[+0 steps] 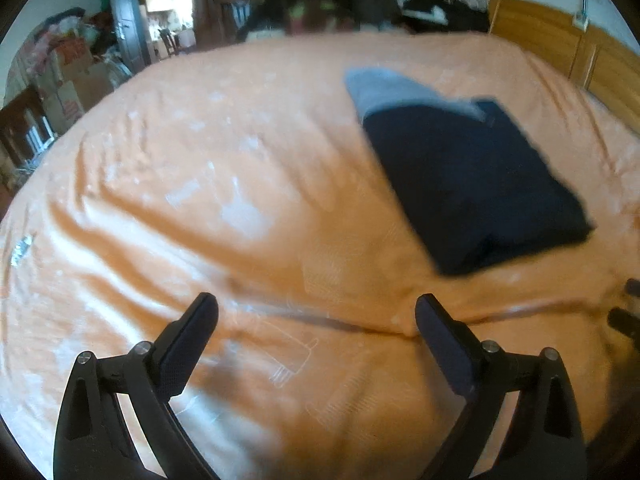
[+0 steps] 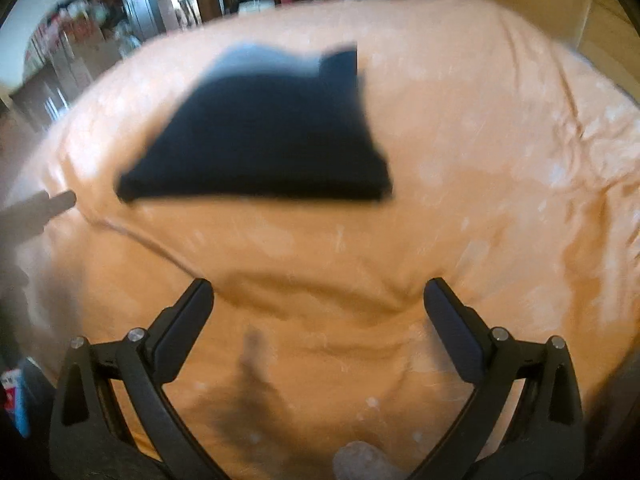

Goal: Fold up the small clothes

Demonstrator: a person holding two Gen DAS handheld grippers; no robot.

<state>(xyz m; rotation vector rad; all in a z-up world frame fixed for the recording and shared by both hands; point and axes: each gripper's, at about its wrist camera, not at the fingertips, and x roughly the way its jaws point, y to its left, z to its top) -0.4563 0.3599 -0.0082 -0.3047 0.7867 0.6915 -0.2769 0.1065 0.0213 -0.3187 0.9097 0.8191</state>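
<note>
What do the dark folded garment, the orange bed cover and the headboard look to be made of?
Dark folded garment: soft matte navy fabric, probably knit cotton, with no shine; blur hides the weave. Orange bed cover: thin woven cloth with a slight sheen, creasing into fine ridges. Headboard: wood or wood veneer, light honey finish with panel seams.
</note>
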